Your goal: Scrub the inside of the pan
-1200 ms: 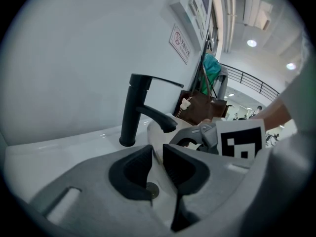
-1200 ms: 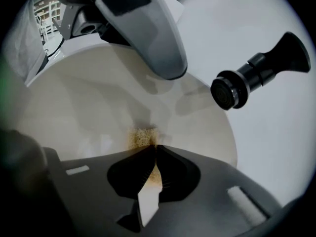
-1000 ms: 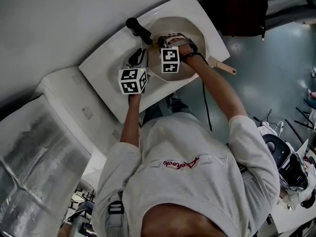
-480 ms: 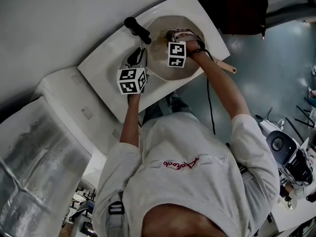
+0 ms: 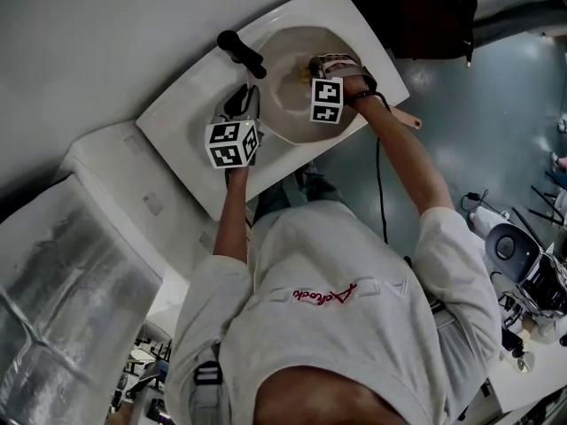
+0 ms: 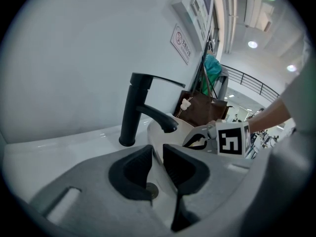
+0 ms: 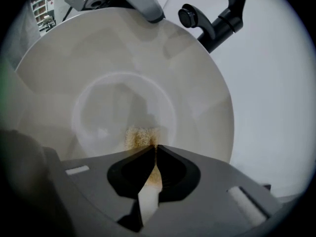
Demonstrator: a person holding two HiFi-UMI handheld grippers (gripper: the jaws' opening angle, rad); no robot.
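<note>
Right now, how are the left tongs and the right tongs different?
The left tongs pinch the thin rim of the pan; the right tongs pinch a small yellowish scrubber. The left tongs sit at the side of the pan, while the right tongs reach inside it and press the scrubber on its bottom. Both are shut on something.

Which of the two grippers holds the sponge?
The right gripper: its fingers pinch the yellowish sponge against the inner bottom of the pan. The left gripper only clamps the pan's rim.
</note>
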